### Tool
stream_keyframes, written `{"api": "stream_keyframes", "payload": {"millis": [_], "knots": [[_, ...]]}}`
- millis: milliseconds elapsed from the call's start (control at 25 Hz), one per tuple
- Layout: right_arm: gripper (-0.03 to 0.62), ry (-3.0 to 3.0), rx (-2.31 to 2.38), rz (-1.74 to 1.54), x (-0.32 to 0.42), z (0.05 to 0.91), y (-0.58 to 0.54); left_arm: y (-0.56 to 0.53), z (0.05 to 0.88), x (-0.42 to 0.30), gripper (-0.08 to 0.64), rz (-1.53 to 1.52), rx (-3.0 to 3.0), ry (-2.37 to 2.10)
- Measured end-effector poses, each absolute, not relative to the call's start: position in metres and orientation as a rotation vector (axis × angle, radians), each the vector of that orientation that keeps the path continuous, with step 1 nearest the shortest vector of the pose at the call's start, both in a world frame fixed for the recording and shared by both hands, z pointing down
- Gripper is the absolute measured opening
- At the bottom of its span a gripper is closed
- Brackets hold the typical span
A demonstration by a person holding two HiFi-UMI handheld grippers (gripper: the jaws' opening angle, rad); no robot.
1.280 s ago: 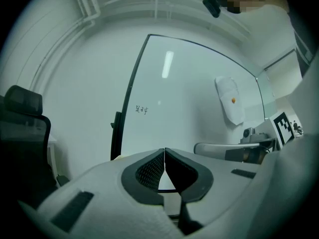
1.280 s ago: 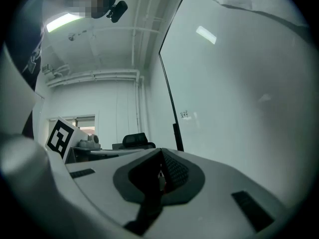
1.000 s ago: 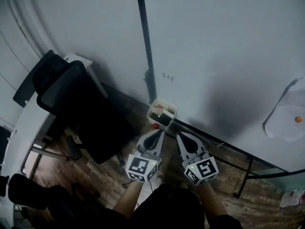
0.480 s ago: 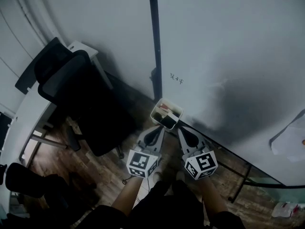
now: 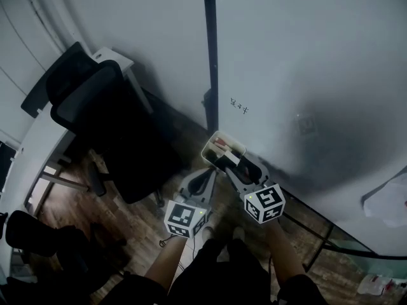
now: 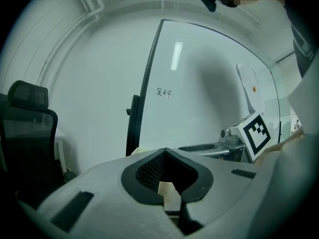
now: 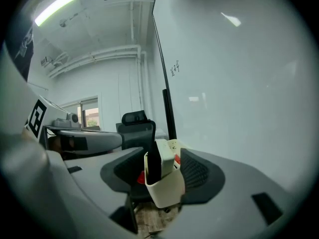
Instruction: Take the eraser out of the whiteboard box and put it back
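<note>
Overhead, the head view showed the whiteboard box [image 5: 213, 146] fixed low on the whiteboard [image 5: 305, 56], beside its dark frame. The eraser [image 5: 233, 159] stood inside the box. The right gripper [image 5: 238, 165] reached to the box, its jaws on either side of it. The left gripper [image 5: 208, 174] hung just beside it, a little short of the box, above the wooden floor [image 5: 133, 215]. A black office chair [image 5: 102, 113] stood to the left.

In the left gripper view, the left gripper [image 6: 164, 151] had its jaws closed tip to tip, with nothing held. The whiteboard [image 6: 209, 83] rose ahead, and the chair [image 6: 25, 128] sat at the left edge.

In the right gripper view, the right gripper [image 7: 163, 176] had just been opening its jaws. They stood wide apart, with the box [image 7: 167, 190] between the pads and not pressed by them. The eraser [image 7: 163, 158], white with a black face, stood upright in the box, beside a red item [image 7: 141, 177].
</note>
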State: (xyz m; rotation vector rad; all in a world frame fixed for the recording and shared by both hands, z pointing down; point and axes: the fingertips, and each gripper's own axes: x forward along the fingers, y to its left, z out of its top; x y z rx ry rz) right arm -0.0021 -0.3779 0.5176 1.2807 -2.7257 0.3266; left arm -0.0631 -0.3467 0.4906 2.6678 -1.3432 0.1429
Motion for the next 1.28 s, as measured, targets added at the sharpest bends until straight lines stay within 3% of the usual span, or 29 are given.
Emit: {"api": "stream_keyframes", "payload": {"millis": [280, 360, 760, 1280], "knots": [[0.208, -2.731, 1.199, 0.337, -0.015, 0.527, -0.388, -0.345, 0.499, -0.073, 0.005, 0.169, 2.632, -1.37], [0.175, -2.733, 1.196, 0.319, -0.016, 0.526, -0.387, -0.345, 0.499, -0.075, 0.005, 0.166, 2.624, -1.371], [0.137, -2.771, 1.175, 0.284, -0.014, 0.519, -0.384, -0.344, 0.5, -0.078, 0.005, 0.157, 2.612, -1.376], [0.129, -2.867, 1.347, 0.111, 0.007, 0.448, -0.367, -0.342, 0.468, -0.075, 0.005, 0.087, 2.661, -1.416]]}}
